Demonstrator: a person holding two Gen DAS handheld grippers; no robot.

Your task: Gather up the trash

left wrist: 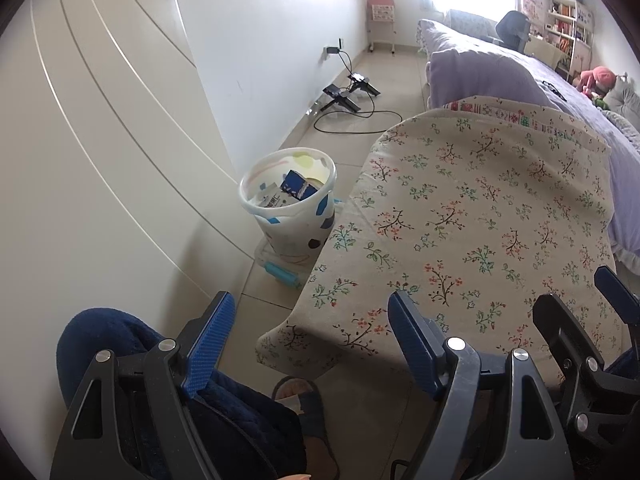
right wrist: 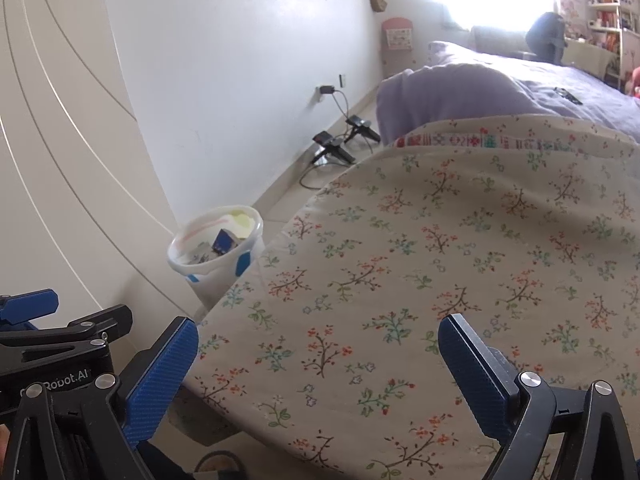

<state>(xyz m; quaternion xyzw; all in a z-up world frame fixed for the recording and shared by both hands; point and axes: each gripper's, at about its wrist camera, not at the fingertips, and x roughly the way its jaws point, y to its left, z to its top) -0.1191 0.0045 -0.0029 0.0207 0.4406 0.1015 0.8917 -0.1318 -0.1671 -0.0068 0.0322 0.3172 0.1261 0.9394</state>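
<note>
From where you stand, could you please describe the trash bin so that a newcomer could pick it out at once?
Find the table under the floral cloth; on the floor off its left edge, toward the white wall, stands the trash bin. It is a small, round white pail with blue patches, already holding a blue carton and paper scraps. Its other floor neighbours are black devices with cables farther along the wall.

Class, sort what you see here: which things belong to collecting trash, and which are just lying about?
Belongs to the job: bin with boxes inside, left gripper and right gripper, both open and empty.

Just lying about: flowered cloth, bed, chargers, bookshelf.
</note>
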